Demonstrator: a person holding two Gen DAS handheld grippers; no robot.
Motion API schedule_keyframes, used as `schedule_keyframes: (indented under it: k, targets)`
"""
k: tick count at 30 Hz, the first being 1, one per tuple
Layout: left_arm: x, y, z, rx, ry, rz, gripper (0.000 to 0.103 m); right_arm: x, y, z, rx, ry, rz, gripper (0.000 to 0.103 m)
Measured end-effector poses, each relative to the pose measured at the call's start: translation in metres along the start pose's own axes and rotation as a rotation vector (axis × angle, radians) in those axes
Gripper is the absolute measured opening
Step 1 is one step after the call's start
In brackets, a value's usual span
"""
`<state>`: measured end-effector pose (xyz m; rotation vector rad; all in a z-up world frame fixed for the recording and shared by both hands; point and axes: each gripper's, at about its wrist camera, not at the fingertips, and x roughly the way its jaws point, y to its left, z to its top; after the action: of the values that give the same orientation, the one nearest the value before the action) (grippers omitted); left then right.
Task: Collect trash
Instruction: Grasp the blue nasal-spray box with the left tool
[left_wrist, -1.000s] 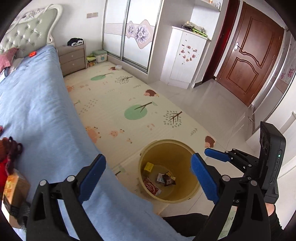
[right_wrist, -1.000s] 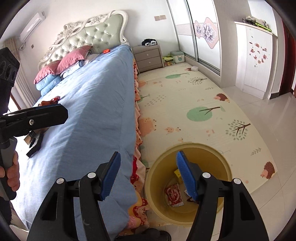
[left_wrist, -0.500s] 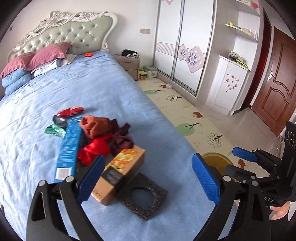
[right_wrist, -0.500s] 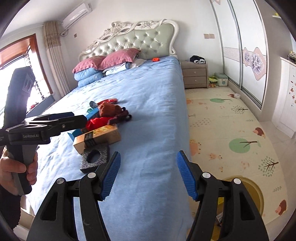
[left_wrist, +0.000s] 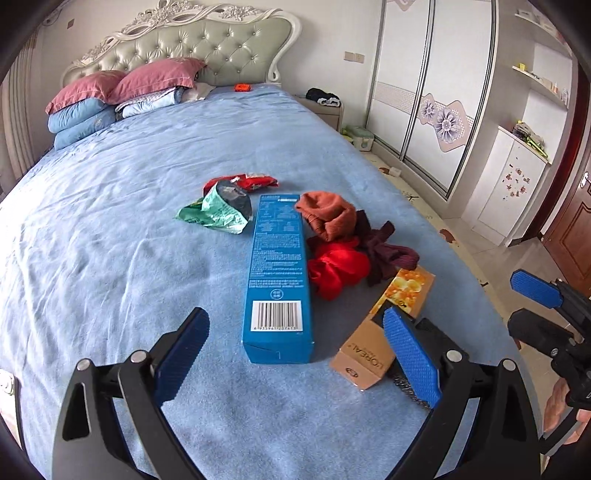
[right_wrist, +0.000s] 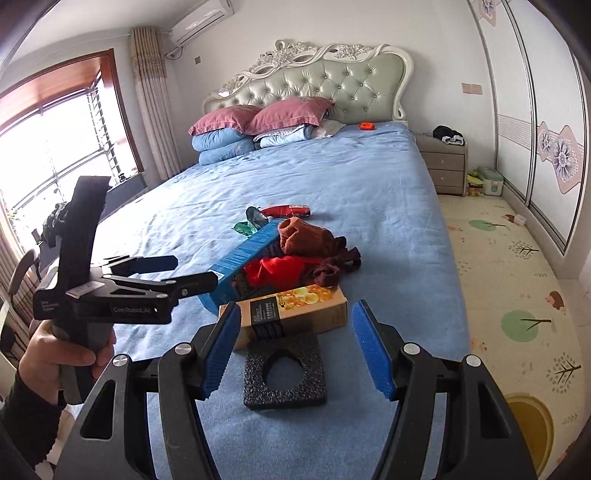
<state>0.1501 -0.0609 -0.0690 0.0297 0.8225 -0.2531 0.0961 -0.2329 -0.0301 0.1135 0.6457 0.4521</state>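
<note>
Several bits of trash lie bunched in the middle of the blue bed (left_wrist: 110, 221), right ahead of you. Nearest your left gripper (left_wrist: 295, 350) sits the long blue box (left_wrist: 279, 273), barcode end toward you. Just right of it, the tan carton (left_wrist: 384, 332) with the orange print rests partly on the black foam square (right_wrist: 284, 373), which has a hole cut through its middle. Farther off, a green wrapper (left_wrist: 212, 216) and a red packet (left_wrist: 255, 181) lie by the blue box's far end. Between box and carton sits a heap of cloth: an orange knit piece (left_wrist: 327, 214), a red one (left_wrist: 338, 267) and a dark maroon one (left_wrist: 384, 251), all touching.

Your left gripper hangs above the near bedding, jaws spread, nothing between them. Your right gripper (right_wrist: 295, 347) is spread too and empty, with the foam square and carton showing through its gap. Far right on the floor, the yellow bin (right_wrist: 532, 424) peeks in beside the patterned mat (right_wrist: 517, 277).
</note>
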Motion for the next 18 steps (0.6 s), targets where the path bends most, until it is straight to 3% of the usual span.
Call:
schedule_keyframes:
  k: [7, 11, 18]
  targets:
    - [0.037, 0.011, -0.002, -0.006, 0.051, -0.025, 0.093, 0.027, 0.001, 0.013, -0.014, 0.023, 0.006, 0.062]
    - [0.060, 0.018, 0.001, -0.021, 0.101, -0.044, 0.070, 0.046, -0.003, 0.024, -0.011, 0.040, 0.017, 0.062]
    - [0.086, 0.030, 0.007, -0.033, 0.109, -0.077, 0.047, 0.087, -0.007, 0.043, -0.042, 0.086, 0.009, 0.062]
